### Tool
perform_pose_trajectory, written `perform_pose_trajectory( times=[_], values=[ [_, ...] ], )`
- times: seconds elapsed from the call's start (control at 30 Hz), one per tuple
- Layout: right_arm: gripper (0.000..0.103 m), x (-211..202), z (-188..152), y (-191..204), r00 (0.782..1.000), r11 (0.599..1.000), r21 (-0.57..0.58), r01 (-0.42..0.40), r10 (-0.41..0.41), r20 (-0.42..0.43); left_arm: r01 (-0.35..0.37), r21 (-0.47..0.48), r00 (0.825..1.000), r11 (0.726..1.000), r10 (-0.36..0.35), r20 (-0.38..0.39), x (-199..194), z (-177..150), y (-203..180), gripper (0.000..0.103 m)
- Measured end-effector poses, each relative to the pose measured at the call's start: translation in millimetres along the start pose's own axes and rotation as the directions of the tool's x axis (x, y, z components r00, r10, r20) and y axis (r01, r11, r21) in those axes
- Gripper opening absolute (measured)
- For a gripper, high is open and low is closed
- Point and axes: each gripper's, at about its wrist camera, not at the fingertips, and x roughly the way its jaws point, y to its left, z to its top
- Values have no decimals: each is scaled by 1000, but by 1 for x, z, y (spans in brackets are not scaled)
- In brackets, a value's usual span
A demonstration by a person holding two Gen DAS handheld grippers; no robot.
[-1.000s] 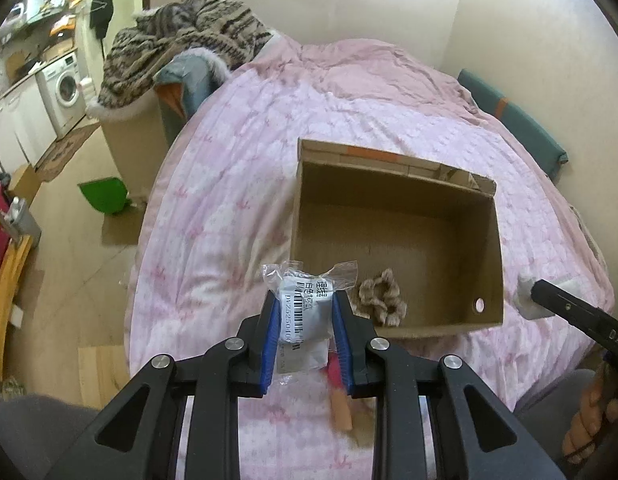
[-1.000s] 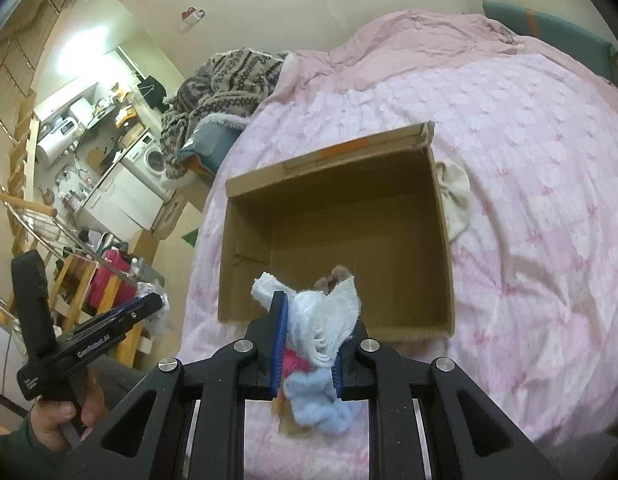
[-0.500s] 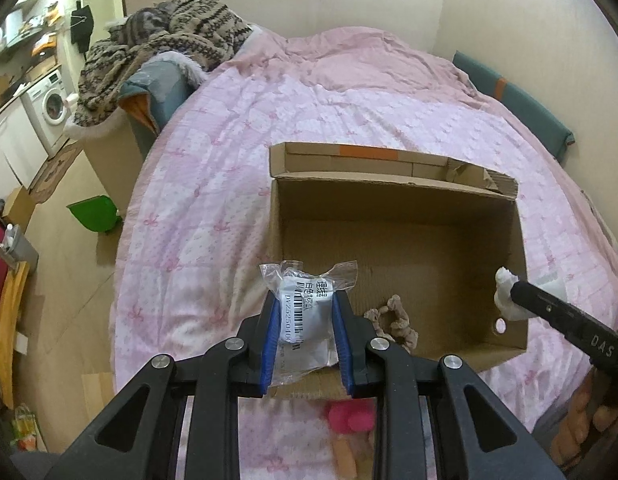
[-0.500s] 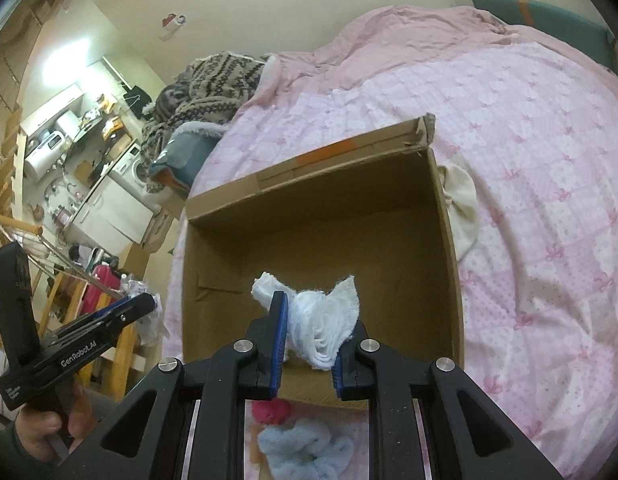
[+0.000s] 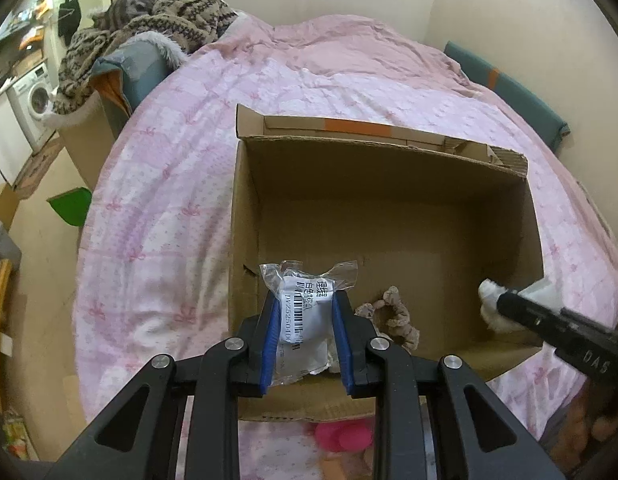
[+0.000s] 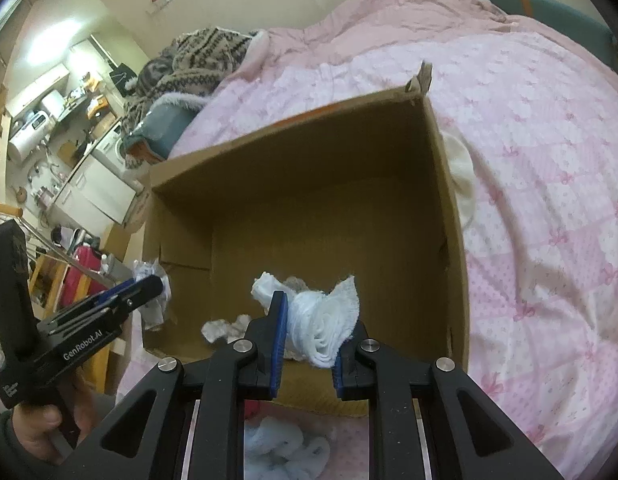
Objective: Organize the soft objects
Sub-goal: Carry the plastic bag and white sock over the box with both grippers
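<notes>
An open cardboard box (image 5: 389, 200) stands on the pink bed; it also shows in the right wrist view (image 6: 309, 152). My left gripper (image 5: 305, 320) is shut on a clear plastic packet with a barcode label (image 5: 307, 308), held over the box's near left corner. My right gripper (image 6: 309, 332) is shut on a rolled white cloth (image 6: 321, 324), held over the box's near wall. A beige frilly scrunchie (image 5: 393, 316) lies on the box floor. A light blue fluffy item (image 6: 281, 452) and a pink item (image 5: 341, 436) lie on the bed in front of the box.
A cream cloth (image 6: 463, 168) lies against the box's right outer wall. A patterned knit blanket (image 5: 149, 24) is piled at the bed's far left. A washing machine (image 5: 35, 100) and a green dustpan (image 5: 71, 208) are on the floor side, left.
Both grippers have moved forward over the box with their loads still held. The box now fills more of both views, and the items on the bed have slipped below the fingers.
</notes>
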Motion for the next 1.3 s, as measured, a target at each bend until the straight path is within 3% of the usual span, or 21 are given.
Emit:
perform_pose_trajectory(
  times=[0.6, 1.3],
  values=[
    [20, 17, -8, 9, 997, 997, -70, 30, -34, -68, 9, 20, 1000, 1000, -9, -22, 10, -11, -2, 23],
    [21, 23, -9, 6, 995, 998, -48, 36, -40, -93, 10, 32, 999, 999, -9, -35, 13, -15, -5, 23]
  ],
)
